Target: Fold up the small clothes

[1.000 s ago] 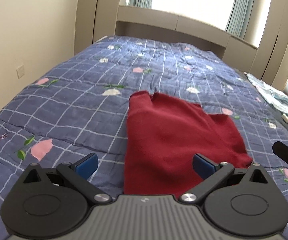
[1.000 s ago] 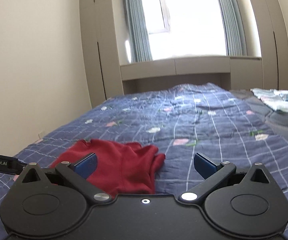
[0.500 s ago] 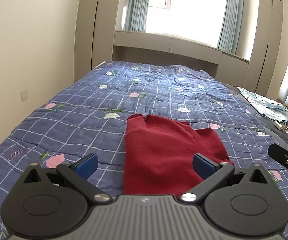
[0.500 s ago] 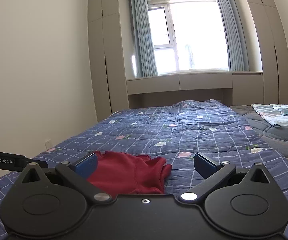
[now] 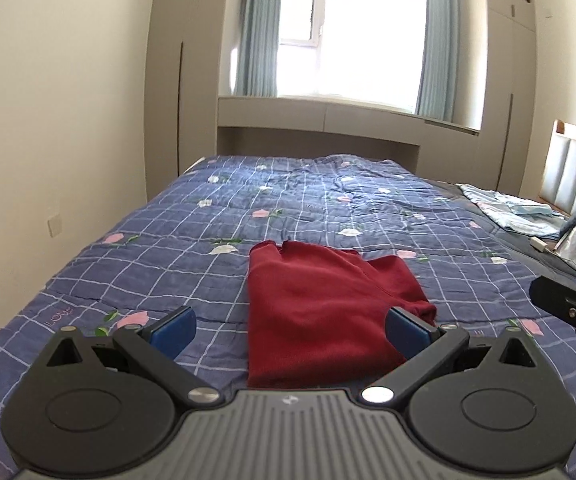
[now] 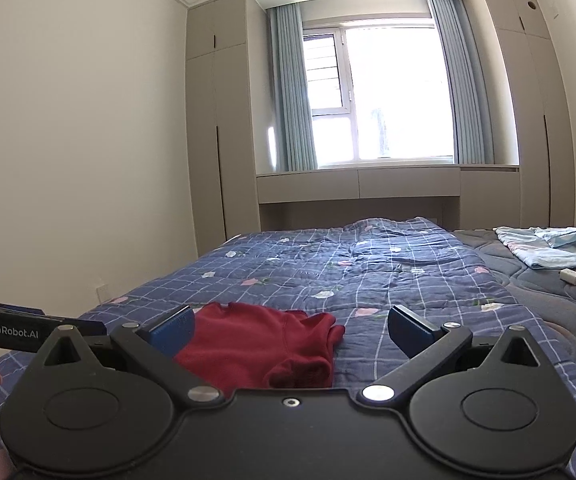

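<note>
Red garment folded on the quilt
I hold both grippers wide, empty; pale clothes remain

Folded red top flat on the blue checked blanket, just past the left gripper with blue fingers wide apart, holding nothing, right gripper peeking in.

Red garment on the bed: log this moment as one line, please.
red garment: folded, flat on quilt | left gripper: open, empty | right gripper: open, empty
</note>
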### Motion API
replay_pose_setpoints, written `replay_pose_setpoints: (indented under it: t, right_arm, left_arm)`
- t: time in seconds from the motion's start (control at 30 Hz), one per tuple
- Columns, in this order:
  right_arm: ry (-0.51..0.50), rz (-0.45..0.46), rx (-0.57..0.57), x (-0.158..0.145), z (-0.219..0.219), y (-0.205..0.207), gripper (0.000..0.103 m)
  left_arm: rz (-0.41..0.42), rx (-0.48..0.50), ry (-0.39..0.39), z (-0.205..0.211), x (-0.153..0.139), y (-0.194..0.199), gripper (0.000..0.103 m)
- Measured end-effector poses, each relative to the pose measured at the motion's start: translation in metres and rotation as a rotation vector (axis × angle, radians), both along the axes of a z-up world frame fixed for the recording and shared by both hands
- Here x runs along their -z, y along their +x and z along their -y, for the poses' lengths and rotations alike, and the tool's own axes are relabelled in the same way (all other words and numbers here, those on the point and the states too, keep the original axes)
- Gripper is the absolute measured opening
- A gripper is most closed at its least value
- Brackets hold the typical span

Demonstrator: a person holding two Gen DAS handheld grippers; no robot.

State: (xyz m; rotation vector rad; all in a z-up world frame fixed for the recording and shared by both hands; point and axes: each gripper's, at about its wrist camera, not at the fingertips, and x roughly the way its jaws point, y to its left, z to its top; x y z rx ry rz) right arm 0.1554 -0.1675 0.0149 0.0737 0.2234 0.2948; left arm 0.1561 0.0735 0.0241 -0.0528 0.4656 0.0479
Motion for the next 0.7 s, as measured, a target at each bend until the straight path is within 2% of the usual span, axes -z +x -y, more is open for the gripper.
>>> replay_pose_setpoints:
  t: [0.2,0.43,0.7]
  right_arm:
    - [-0.003,-0.012,0.006,0.008,-0.003,-0.032,0.102]
    - [-0.017,-0.022,0.016,0.021,-0.007,-0.062,0.102]
    - [-0.018,-0.027,0.026,0.038,-0.013,-0.075,0.102]
  left_arm:
    - [0.010,0.011,0.023,0.003,0.013,-0.032,0.103]
    - [-0.009,-0.014,-0.013,-0.007,0.034,-0.061,0.103]
    - [-0.012,-0.057,-0.028,-0.020,0.050,-0.081,0.103]
